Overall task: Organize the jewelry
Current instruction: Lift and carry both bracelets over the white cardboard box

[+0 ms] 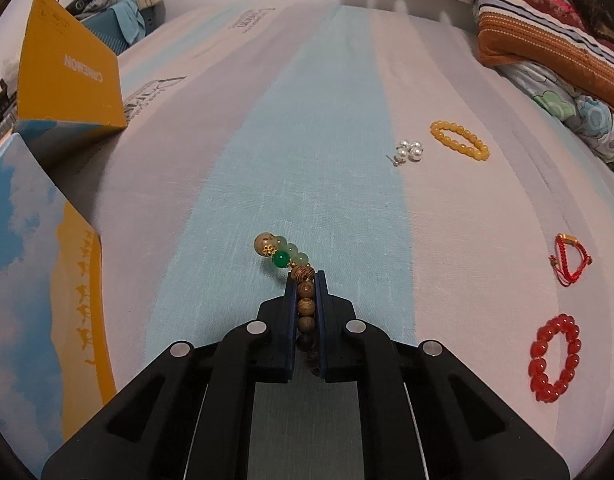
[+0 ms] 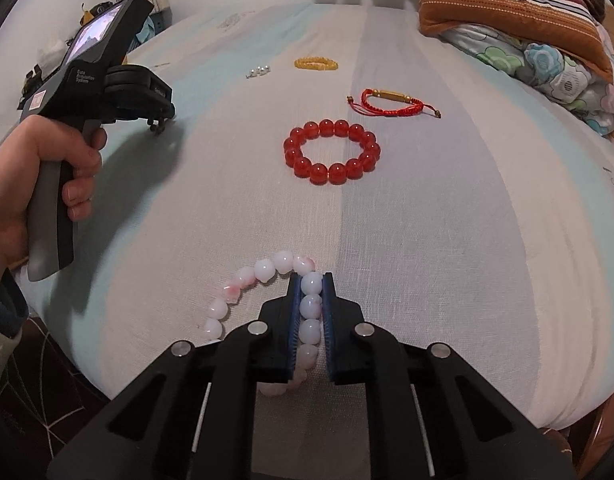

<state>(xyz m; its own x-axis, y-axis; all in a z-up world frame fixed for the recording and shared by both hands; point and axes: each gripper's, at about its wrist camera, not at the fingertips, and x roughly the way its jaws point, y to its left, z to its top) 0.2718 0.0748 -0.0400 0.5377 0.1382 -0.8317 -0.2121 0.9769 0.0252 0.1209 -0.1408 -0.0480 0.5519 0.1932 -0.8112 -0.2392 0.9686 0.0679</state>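
Note:
My left gripper (image 1: 306, 278) is shut on a wooden-bead bracelet (image 1: 305, 300) with green and cream beads at its far end, held above the striped bed sheet. In the right wrist view the left gripper (image 2: 157, 122) hangs at the left with dark beads below it. My right gripper (image 2: 311, 280) is shut on a white-pink bead bracelet (image 2: 267, 270) that trails left onto the sheet. A red bead bracelet (image 2: 331, 151) (image 1: 555, 362), a red cord bracelet (image 2: 391, 103) (image 1: 571, 258), a yellow bead bracelet (image 2: 316, 64) (image 1: 459, 140) and pearl earrings (image 2: 259, 71) (image 1: 409, 151) lie on the bed.
An open orange and blue box (image 1: 47, 220) stands at the left, its lid (image 1: 71, 68) raised. Folded quilts and a pillow (image 2: 515, 28) are piled at the back right. The bed edge (image 2: 87, 376) drops off at the near left.

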